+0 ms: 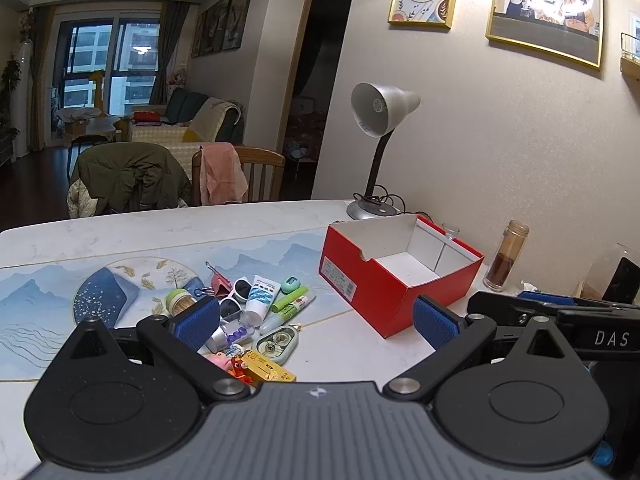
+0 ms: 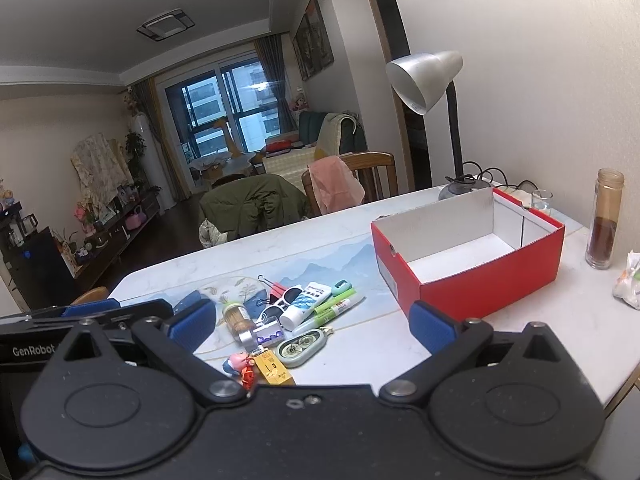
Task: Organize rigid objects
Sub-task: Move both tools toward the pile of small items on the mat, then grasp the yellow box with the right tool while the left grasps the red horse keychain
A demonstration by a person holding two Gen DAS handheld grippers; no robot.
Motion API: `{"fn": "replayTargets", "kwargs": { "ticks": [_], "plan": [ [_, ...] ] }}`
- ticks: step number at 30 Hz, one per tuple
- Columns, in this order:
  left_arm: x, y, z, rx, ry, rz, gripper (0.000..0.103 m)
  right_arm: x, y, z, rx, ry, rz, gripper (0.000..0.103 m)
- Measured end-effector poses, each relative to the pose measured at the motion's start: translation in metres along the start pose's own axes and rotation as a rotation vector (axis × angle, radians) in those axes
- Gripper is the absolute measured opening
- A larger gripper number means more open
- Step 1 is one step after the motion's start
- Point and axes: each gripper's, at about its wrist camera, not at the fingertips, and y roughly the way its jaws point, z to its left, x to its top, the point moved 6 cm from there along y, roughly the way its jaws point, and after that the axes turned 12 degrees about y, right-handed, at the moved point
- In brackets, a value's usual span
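A pile of small rigid objects lies on the table: a white tube (image 1: 262,295) (image 2: 305,304), white sunglasses (image 1: 234,298) (image 2: 280,304), green glue pens (image 1: 289,300) (image 2: 334,304), a correction tape (image 1: 276,343) (image 2: 305,342), a toothpick jar (image 1: 181,302) (image 2: 236,316), binder clips (image 1: 218,282) (image 2: 274,286) and small toys (image 1: 240,368) (image 2: 244,364). An open, empty red box (image 1: 396,280) (image 2: 468,256) stands to their right. My left gripper (image 1: 316,326) is open, above the pile's near side. My right gripper (image 2: 312,328) is open, near the pile.
A desk lamp (image 1: 376,128) (image 2: 432,80) stands behind the box. A tall glass bottle (image 1: 506,256) (image 2: 606,220) and a small glass (image 2: 542,200) are right of the box. A crumpled wrapper (image 2: 628,284) lies at far right. Chairs with clothes (image 1: 136,176) (image 2: 256,200) stand beyond the table's far edge.
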Motion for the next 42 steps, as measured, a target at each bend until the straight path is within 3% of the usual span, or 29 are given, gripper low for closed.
{"fn": "replayTargets", "kwargs": {
  "ticks": [16,25,30,42],
  "plan": [
    [-0.002,0.005,0.009,-0.008,-0.012,0.005,0.103,0.001,0.011,0.011,0.022,-0.046,0.026,0.103],
    [-0.009,0.029,0.036,0.033,-0.07,0.067,0.103,0.005,0.028,0.016,0.033,-0.094,0.046,0.102],
    [-0.018,0.046,0.047,0.049,-0.072,0.096,0.103,0.0,0.044,0.016,0.046,-0.121,0.092,0.102],
    [-0.068,0.089,0.088,0.142,-0.173,0.249,0.103,-0.026,0.09,0.011,0.069,-0.19,0.241,0.1]
  ]
}}
